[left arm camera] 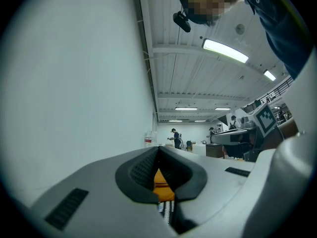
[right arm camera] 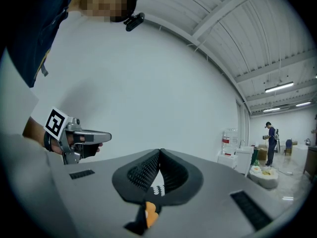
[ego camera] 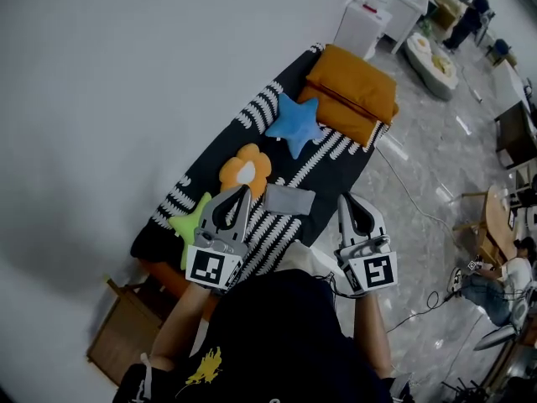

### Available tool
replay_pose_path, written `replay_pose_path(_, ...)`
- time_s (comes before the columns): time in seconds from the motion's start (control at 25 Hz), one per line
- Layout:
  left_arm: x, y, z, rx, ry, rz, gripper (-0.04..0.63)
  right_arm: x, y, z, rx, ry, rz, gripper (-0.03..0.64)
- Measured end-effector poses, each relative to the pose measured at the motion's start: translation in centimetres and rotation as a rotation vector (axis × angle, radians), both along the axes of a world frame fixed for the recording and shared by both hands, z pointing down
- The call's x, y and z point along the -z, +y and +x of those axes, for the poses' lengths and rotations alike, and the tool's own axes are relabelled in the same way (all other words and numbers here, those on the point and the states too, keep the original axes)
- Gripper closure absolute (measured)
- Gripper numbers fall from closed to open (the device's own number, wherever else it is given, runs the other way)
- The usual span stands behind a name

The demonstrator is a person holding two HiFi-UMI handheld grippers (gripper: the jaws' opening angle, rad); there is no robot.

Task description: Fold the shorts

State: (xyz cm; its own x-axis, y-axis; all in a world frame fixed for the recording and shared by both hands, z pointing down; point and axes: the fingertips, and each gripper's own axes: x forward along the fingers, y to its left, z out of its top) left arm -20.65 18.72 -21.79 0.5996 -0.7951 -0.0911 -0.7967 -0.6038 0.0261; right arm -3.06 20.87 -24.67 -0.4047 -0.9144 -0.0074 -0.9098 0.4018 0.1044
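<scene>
Shorts (ego camera: 289, 199) on striped cover (ego camera: 275, 230), white wall (ego camera: 126, 74) beside, glossy grey floor (ego camera: 428, 175)

Fingers (left arm camera: 136, 175) of the left gripper (left arm camera: 158, 150) are pressed together, orange cushion (left arm camera: 162, 185) and striped cloth (left arm camera: 167, 210) showing beneath.

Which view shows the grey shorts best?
Head view: the grey shorts lie whole, as a flat rectangle, on the striped blanket, beside the orange flower cushion. Both gripper views look level past their shut jaws; only slivers of stripes and orange show there, no shorts.
</scene>
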Motion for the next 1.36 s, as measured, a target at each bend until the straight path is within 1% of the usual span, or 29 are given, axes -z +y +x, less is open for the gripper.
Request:
replay_pose_path(0.16, -0.1, -0.4, -1.0, -0.002, 0.0, -0.007, 0.581, -0.1, -0.5, -1.0, 0.002, 0.007, -0.007, 0.6)
replay_pose_path(0.28, -0.3, -0.4, -1.2, -0.011, -0.005, -0.013, 0.581, -1.6, -0.2, -0.8, -0.003, 0.062, -0.063, 0.6)
replay_pose_path(0.32, -0.4, -0.4, -1.2, -0.015, -0.006, -0.015, 0.581, -1.6, -0.2, -0.9, -0.004, 0.064, -0.059, 0.6)
replay_pose_path(0.48, -1.1, -0.4, -1.2, -0.031, -0.005, -0.023, 0.581, -0.3, -0.4, -1.4, -0.022, 0.005, -0.004, 0.6)
replay_pose_path(0.68, -1.3, -0.4, -1.1, -0.05, -0.008, -0.028, 0.581, -1.0, -0.1, -1.4, -0.023, 0.016, -0.021, 0.6)
replay_pose_path(0.8, -1.2, -0.5, -1.3, -0.049, -0.007, -0.028, 0.581, -0.3, -0.3, -1.7, -0.036, 0.009, -0.003, 0.6)
replay_pose_path(0.96, -0.9, -0.5, -1.6, -0.046, -0.006, -0.027, 0.581, 0.2, -0.1, -1.9, -0.038, 0.012, -0.003, 0.6)
replay_pose_path(1.04, -1.0, -0.6, -1.5, -0.051, -0.008, -0.027, 0.581, 0.0, -0.1, -1.8, -0.047, 0.016, -0.014, 0.6)
replay_pose_path(1.16, -1.4, -0.6, -1.3, -0.059, -0.013, -0.029, 0.583, -0.4, -0.1, -1.6, -0.043, 0.013, -0.004, 0.6)
replay_pose_path(1.36, -1.5, -0.6, -1.4, -0.06, -0.007, -0.019, 0.581, -0.3, -0.2, -1.5, -0.068, -0.006, 0.003, 0.6)
